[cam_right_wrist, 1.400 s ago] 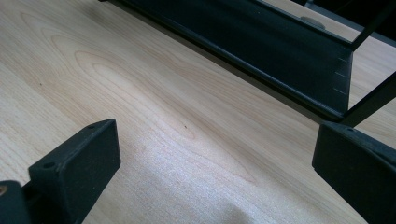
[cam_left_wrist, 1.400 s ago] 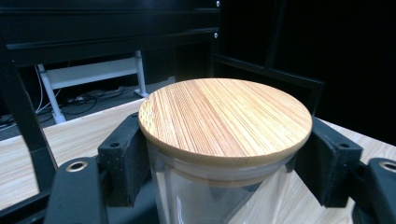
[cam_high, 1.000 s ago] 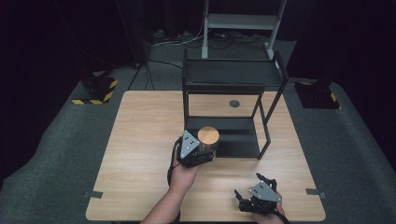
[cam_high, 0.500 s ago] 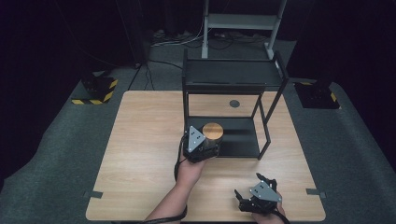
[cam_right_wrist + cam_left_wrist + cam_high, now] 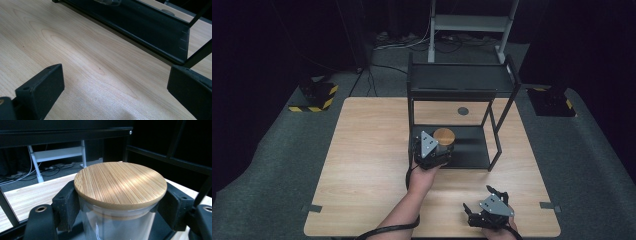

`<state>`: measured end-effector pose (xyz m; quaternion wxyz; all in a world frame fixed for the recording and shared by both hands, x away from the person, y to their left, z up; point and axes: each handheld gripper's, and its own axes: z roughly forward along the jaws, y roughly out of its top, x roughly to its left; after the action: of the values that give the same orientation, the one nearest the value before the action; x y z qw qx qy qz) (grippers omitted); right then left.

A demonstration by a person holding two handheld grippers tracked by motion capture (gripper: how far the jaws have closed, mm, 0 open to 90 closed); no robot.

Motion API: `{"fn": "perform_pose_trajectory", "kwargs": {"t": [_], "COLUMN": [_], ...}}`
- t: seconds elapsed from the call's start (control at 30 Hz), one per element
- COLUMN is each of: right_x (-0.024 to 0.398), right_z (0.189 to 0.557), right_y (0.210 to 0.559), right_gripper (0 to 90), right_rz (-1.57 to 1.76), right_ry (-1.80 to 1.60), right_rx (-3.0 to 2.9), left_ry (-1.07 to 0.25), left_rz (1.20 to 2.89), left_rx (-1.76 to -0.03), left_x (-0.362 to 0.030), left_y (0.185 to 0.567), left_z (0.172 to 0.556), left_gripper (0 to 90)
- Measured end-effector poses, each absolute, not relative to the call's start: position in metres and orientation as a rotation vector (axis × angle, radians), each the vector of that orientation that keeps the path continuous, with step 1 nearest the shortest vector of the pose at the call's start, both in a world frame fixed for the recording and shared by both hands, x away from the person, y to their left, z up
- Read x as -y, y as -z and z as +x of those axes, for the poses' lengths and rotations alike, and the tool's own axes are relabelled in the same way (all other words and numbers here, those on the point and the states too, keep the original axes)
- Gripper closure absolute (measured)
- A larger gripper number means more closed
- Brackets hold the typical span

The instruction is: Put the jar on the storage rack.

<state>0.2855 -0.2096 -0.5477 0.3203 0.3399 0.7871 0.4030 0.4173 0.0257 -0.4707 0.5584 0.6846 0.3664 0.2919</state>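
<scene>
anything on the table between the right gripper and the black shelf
Nothing: bare wood lies between the right gripper and the black shelf, as the high view and right gripper view show. The jar sits further left, in the left gripper.

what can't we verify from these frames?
- Jar contents: in the left gripper view the jar is cut off by the bottom edge, and its wooden lid covers the top.
- Jar base touching the rack's lower shelf: hidden by the left tool in the high view.
- Small dark disc on the table: too small to identify.
</scene>
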Motion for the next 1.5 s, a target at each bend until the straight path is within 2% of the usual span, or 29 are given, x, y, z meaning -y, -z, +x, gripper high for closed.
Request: {"fn": "perform_pose_trajectory", "kwargs": {"t": [0.77,1.5], "right_x": [0.209,0.209], "right_z": [0.285,0.285], "right_y": [0.548,0.548], "right_gripper": [0.5,0.5], "right_rz": [0.893,0.883], "right_ry": [-1.059,-1.052], "right_rx": [-2.07,-2.072], "left_ry": [-0.688,-0.701], "left_rz": [1.604,1.614], "left_rx": [-0.913,-0.893], "left_x": [-0.014,-0.01], "left_y": [0.49,0.495], "left_z": [0.435,0.434], "left_gripper": [26.8,26.5]}}
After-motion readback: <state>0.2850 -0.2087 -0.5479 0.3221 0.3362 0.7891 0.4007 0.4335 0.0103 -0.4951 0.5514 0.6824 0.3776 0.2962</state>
